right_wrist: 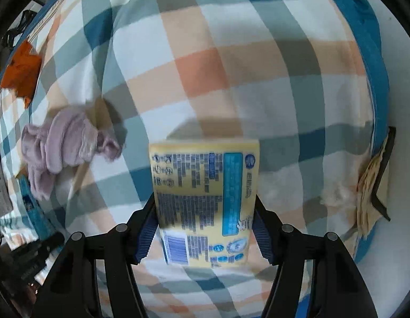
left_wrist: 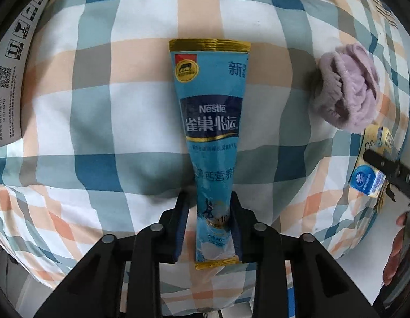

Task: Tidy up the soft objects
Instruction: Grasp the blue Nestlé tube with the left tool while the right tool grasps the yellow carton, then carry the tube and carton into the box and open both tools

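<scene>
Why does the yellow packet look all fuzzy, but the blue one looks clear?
In the right wrist view the yellow packet and the purple cloth are smeared, probably by motion blur, so the small print cannot be read. In the left wrist view the blue Nestle sachet is sharp and its logo legible. Both fisheye views bend the checked blanket into curves.

Purple cloth (left_wrist: 347,90) beside open plaid bedding (left_wrist: 99,106)

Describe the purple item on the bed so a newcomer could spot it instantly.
Start at the checked bedsheet. Right of the blue packet in the left gripper lies a crumpled purple cloth. It alone is fuzzy and unprinted; its neighbours are glossy packets.
</scene>
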`<state>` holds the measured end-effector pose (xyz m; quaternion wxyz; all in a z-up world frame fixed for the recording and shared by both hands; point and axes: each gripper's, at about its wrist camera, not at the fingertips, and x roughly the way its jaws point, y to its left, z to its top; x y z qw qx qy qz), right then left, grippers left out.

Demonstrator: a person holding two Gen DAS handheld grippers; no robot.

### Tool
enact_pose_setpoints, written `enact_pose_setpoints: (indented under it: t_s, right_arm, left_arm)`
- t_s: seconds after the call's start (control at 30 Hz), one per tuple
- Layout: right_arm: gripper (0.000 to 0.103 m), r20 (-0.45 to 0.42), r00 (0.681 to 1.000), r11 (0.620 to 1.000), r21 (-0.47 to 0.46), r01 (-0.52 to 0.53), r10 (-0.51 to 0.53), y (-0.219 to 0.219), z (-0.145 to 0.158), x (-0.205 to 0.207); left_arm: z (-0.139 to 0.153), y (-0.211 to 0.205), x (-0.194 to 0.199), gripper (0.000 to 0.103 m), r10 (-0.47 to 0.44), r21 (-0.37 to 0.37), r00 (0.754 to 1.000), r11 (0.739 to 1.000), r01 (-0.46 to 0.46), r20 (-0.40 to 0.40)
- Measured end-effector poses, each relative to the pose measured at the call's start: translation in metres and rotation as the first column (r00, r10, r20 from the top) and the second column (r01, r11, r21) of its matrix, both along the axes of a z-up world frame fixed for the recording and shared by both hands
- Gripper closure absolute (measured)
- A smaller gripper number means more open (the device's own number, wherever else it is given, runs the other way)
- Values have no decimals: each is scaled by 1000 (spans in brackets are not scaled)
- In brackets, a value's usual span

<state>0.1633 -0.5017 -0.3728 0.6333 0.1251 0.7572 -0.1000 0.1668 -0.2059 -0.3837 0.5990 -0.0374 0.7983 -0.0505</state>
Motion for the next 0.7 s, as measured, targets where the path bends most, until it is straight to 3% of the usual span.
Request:
enact_pose_setpoints:
  t_s: [0.17,0.4,0.7]
  right_arm:
    - [38,-9,999,999,-19,33,-33,-3,-6,3]
    - [38,4,1000,999,-43,18,-18,13,10,-5]
    - [38,122,992,1000,23,0,-3,48,85,-21]
  left_arm:
    - [2,-3,-7,89,1,-4,1000,1000,0,18]
    - [27,3,-7,90,8,-56,999,998,-5,54]
    - [102,27,-3,90,31,-198,988,980,-1,148]
